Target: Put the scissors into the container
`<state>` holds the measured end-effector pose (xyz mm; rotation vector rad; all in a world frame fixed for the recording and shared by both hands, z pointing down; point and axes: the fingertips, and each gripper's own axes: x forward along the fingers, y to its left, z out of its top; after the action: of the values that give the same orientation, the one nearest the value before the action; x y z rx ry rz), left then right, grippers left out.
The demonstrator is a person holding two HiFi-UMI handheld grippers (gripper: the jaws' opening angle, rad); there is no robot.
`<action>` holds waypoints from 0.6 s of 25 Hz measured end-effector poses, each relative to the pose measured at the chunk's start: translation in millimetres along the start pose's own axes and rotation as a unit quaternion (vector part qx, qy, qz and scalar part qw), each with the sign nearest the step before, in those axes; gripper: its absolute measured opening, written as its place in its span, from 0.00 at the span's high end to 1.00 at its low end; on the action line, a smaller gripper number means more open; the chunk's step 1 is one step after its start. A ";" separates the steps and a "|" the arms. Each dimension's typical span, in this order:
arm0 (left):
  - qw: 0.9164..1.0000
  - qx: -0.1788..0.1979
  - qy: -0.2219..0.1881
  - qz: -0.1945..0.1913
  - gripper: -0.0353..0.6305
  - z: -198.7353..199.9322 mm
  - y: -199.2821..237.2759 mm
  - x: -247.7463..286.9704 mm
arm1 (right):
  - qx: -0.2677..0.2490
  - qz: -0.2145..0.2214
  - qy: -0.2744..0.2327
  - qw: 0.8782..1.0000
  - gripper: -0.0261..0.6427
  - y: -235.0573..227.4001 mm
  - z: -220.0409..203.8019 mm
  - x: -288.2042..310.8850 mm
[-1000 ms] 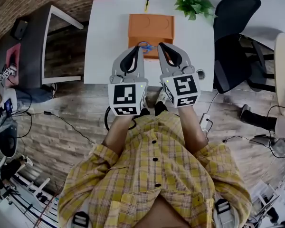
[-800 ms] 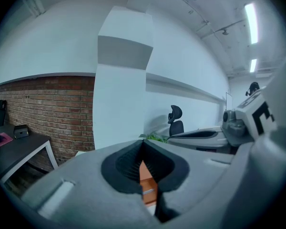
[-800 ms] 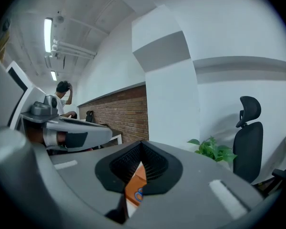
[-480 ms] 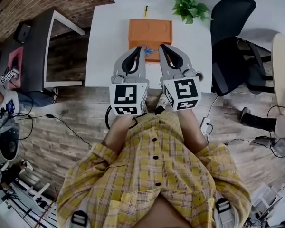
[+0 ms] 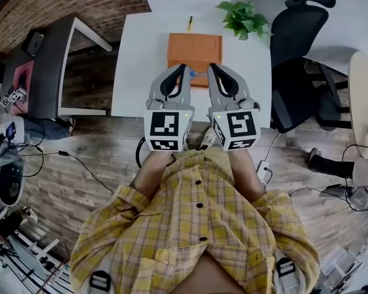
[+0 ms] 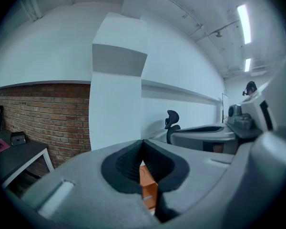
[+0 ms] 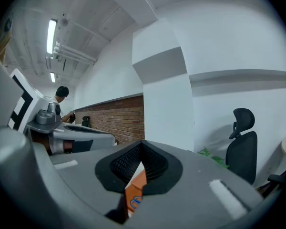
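Your left gripper is clenched, its two jaws meeting at the tips with nothing between them. Your right gripper is closed and empty in the same way. You hold them side by side, close but not touching, tips pointing away from you over the near part of the white table. Each carries a cube with black-and-white square markers turned up toward your head.

Just past the tips, in the gap between the two grippers, a bit of the scissors shows: only a blue handle. It lies at the near edge of the orange container, and the right gripper view catches a blue handle loop against that orange through the slot below its jaws. Too little of the scissors is visible to tell which way the blades point or how the long axis runs, or whether they sit inside the container or on its rim. The far part of the container that you can see is bare orange.

Farther off, a yellow pen lies beyond the container, and a green plant stands at the table's far right corner. A black office chair stands to the right of the table, and a dark desk to its left.
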<state>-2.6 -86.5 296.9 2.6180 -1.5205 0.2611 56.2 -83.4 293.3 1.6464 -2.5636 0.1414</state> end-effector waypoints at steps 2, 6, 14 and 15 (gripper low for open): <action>1.000 0.004 0.000 -0.001 0.94 0.3 -0.2 1.7 | 0.001 -0.001 0.000 1.000 0.95 -2.0 -0.6 0.2; 1.000 0.006 0.001 0.001 0.94 1.0 0.1 3.5 | 0.003 0.002 0.000 1.000 0.95 -3.6 0.6 2.7; 1.000 0.007 -0.003 0.001 0.94 4.7 -0.8 3.4 | 0.001 0.004 -0.004 1.000 0.95 -3.1 4.5 2.8; 1.000 0.008 -0.003 0.001 0.94 5.2 -0.5 4.1 | 0.001 0.004 -0.005 1.000 0.95 -3.5 5.3 3.5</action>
<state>0.4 -90.6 292.6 2.6308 -1.5297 0.2668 57.8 -88.6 288.6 1.6413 -2.5782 0.1368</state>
